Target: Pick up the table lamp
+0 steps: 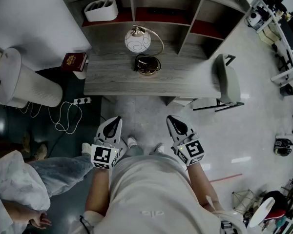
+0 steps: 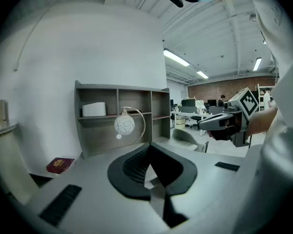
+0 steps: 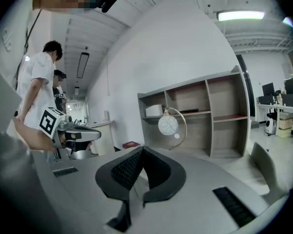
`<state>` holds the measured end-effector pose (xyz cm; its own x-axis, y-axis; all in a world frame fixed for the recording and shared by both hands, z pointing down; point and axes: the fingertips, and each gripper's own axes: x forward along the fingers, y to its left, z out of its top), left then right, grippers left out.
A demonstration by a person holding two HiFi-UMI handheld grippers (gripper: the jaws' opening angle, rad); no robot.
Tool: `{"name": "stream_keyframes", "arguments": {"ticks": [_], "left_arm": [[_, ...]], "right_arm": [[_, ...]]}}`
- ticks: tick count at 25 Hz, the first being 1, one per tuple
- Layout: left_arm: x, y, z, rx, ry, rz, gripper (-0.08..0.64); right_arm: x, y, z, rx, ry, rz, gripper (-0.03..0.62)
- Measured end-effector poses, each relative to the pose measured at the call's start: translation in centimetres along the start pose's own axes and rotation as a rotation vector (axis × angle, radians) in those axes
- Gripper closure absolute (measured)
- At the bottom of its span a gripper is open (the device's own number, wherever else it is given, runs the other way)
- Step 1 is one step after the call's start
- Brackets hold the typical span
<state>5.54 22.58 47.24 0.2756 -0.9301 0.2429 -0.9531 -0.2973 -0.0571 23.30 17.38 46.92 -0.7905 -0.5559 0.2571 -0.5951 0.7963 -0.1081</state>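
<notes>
The table lamp has a white globe (image 1: 137, 40) hung from a gold arc over a round dark base (image 1: 147, 65). It stands on the grey desk (image 1: 185, 79) in front of the shelf unit. My left gripper (image 1: 115, 121) and right gripper (image 1: 172, 119) are held low over the floor, well short of the desk, both shut with nothing in them. In the left gripper view the lamp (image 2: 124, 125) is far ahead beyond the closed jaws of the left gripper (image 2: 150, 145). From the right gripper (image 3: 142, 149), whose jaws are also closed, the lamp (image 3: 168, 125) is equally distant.
A grey chair (image 1: 226, 79) stands at the desk's right end. A red book (image 1: 74, 61) lies at its left corner, and a white box (image 1: 101, 9) sits on a shelf. A white cylinder unit (image 1: 19, 79), a cable (image 1: 63, 113) and a seated person (image 1: 14, 189) fill the left.
</notes>
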Motion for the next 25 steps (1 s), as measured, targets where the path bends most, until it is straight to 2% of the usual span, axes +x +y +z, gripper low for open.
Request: {"name": "stream_keyframes", "arguments": {"ticks": [11,20,25], "left_arm": [[-1.6,6.9,-0.3,-0.046,-0.058,0.013,0.545],[-2.5,14.3,-1.1,-0.044,-0.064,0.010,0.545],[-1.7,16.7,-1.8,-0.051,-0.052,0.009,0.545]], "right_arm": [[6.0,4.6,1.4,-0.032,0.021,0.010,0.562],[12.3,7.3,2.8,-0.017,0.008,-0.053,0.561],[14.7,7.2,2.5,0.000,0.019,-0.075,0.561]]}}
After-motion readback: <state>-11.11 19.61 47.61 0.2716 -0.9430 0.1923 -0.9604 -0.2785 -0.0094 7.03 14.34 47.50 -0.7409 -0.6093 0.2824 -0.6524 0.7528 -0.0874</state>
